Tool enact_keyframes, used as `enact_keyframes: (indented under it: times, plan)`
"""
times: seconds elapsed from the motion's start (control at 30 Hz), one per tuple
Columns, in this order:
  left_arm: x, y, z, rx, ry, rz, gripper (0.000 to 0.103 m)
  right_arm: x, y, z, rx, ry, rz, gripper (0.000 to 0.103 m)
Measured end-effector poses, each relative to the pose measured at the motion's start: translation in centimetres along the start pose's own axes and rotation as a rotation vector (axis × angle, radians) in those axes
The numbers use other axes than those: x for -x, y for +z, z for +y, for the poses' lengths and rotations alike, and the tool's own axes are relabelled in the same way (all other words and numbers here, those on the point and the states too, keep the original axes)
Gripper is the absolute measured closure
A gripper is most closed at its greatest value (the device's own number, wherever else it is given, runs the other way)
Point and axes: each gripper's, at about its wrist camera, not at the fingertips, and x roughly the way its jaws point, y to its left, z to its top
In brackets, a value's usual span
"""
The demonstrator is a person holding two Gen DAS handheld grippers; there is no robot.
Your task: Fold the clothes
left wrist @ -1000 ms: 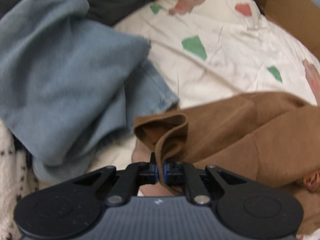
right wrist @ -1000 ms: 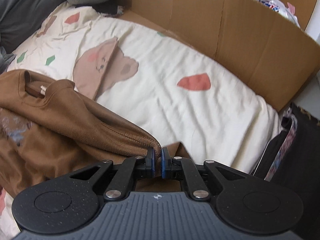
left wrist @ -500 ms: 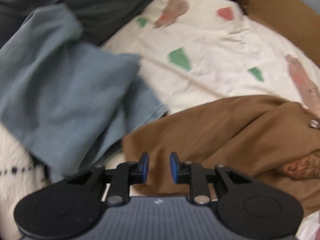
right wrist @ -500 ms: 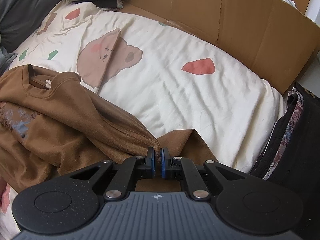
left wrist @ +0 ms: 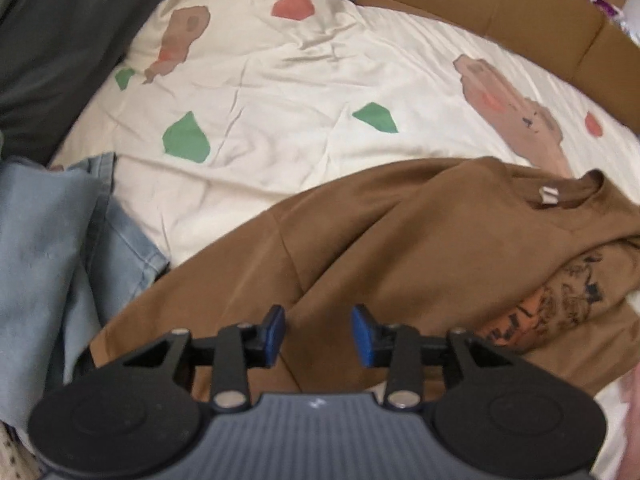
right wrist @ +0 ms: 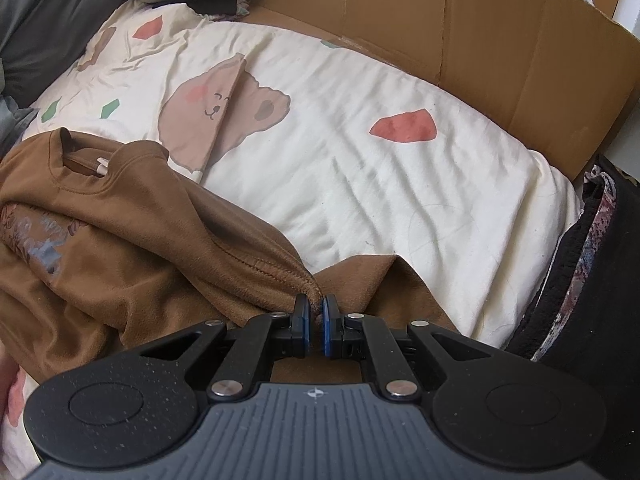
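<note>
Left gripper (left wrist: 318, 330), jaws apart, above brown shirt (left wrist: 400, 240).

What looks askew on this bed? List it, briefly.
The brown sweatshirt lies rumpled, not flat: its body is bunched over the chest print, and one hem is pinched in the shut right gripper. The left gripper is open, holding nothing.

My left hand-held gripper (left wrist: 318, 330) points forward and slightly down, its two blue-padded fingers (left wrist: 275, 330) standing well apart with nothing between them, level with each other. My right hand-held gripper (right wrist: 315, 322) also points forward and down, its fingers (right wrist: 301, 320) drawn almost together, pinching a seamed fold of the brown shirt (right wrist: 160, 240) between the pads. On both, the black linkage arms spread symmetrically from the grey ribbed body.
</note>
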Motion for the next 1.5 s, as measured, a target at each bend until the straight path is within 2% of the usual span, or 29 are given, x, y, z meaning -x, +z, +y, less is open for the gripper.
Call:
enact_keyframes:
  times: [0.03,0.13,0.2,0.27,0.37,0.63,0.9,1.23,1.37,1.5]
  plan:
    - [-0.1,0.1,0.0,-0.001,-0.001,-0.003,0.056,0.0,0.0,0.0,0.000,0.001,0.000,0.098]
    - [-0.4,0.2,0.0,-0.007,-0.005,-0.005,0.057,-0.1,-0.1,0.1,0.002,0.005,0.004,0.098]
    - [-0.8,0.2,-0.1,-0.014,-0.010,0.000,0.067,-0.2,-0.1,0.2,0.004,0.007,0.008,0.098]
    - [-1.2,0.2,-0.2,-0.021,-0.015,0.004,0.087,-0.3,-0.2,0.4,0.007,0.008,0.011,0.098]
    - [-1.5,0.2,-0.4,-0.033,-0.021,0.004,0.101,-0.4,-0.2,0.4,0.009,0.008,0.015,0.098]
    - [1.5,0.2,-2.4,-0.117,-0.034,-0.059,0.102,-0.5,-0.1,0.4,0.016,0.004,0.016,0.098]
    - [3.6,0.3,-5.4,-0.185,-0.093,-0.115,0.102,-0.4,-0.1,0.4,0.017,0.004,0.018,0.098]
    - [0.5,-2.3,-9.1,-0.294,-0.163,-0.029,0.102,-0.8,-0.2,0.4,0.027,0.005,0.029,0.098]
    - [0.3,-2.6,-8.5,-0.270,-0.161,0.001,0.098,-0.9,-0.3,0.4,0.033,0.004,0.032,0.098]
    - [1.5,-2.1,-7.3,-0.262,-0.140,-0.016,0.092,-0.9,-0.3,0.5,0.034,0.002,0.034,0.098]
